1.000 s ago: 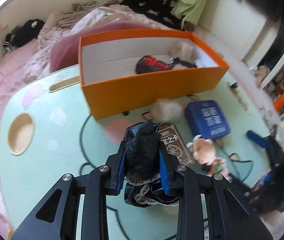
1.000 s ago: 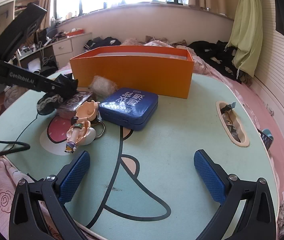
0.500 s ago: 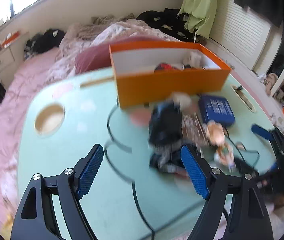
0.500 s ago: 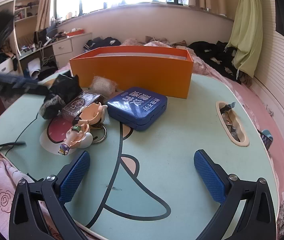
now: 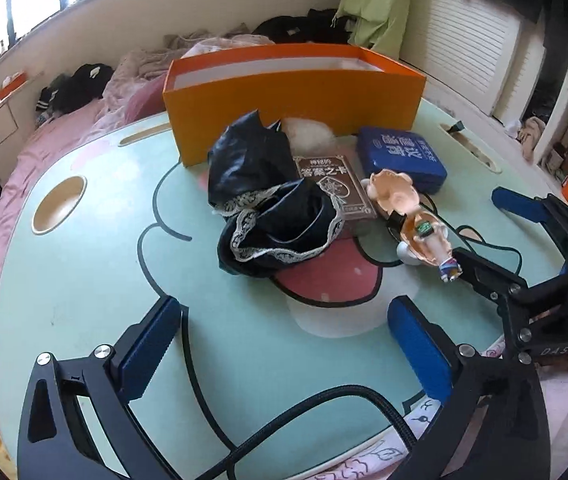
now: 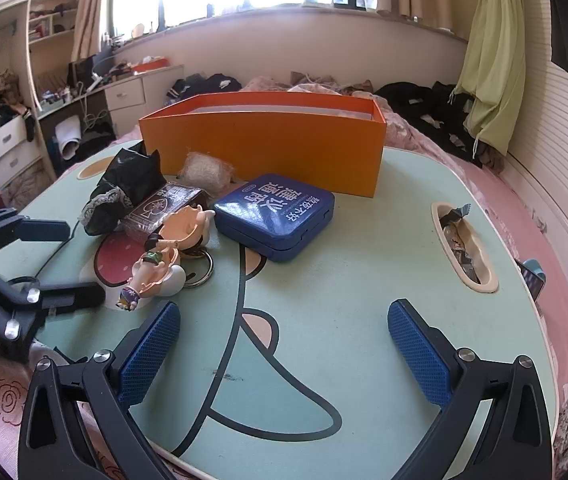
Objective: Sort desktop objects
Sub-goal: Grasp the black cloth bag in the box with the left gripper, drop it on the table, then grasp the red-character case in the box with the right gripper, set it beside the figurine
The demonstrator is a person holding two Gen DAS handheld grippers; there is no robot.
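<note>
A black lace-trimmed cloth (image 5: 268, 208) lies crumpled on the mint table (image 5: 84, 280), just in front of the orange box (image 5: 292, 100). It partly covers a brown card box (image 5: 334, 184). My left gripper (image 5: 284, 312) hangs back from the cloth, its jaws opening wide with nothing between them. Beside the card box are a blue tin (image 5: 400, 156), a doll figure (image 5: 416, 220) and a pale fluffy ball (image 5: 308, 132). My right gripper (image 6: 284, 312) stands open over bare table, short of the blue tin (image 6: 276, 212) and the doll figure (image 6: 160, 256).
A round cup hole (image 5: 58, 204) sits at the table's left. A slot holding wrappers (image 6: 462, 248) is at its right. A black cable (image 5: 324, 408) crosses the near edge, and a key ring (image 6: 200, 272) lies by the doll. Pink bedding surrounds the table.
My left gripper opened and let go of the black cloth, then drew back and lower. The cloth now rests on the table against the card box. The right gripper stayed still.
</note>
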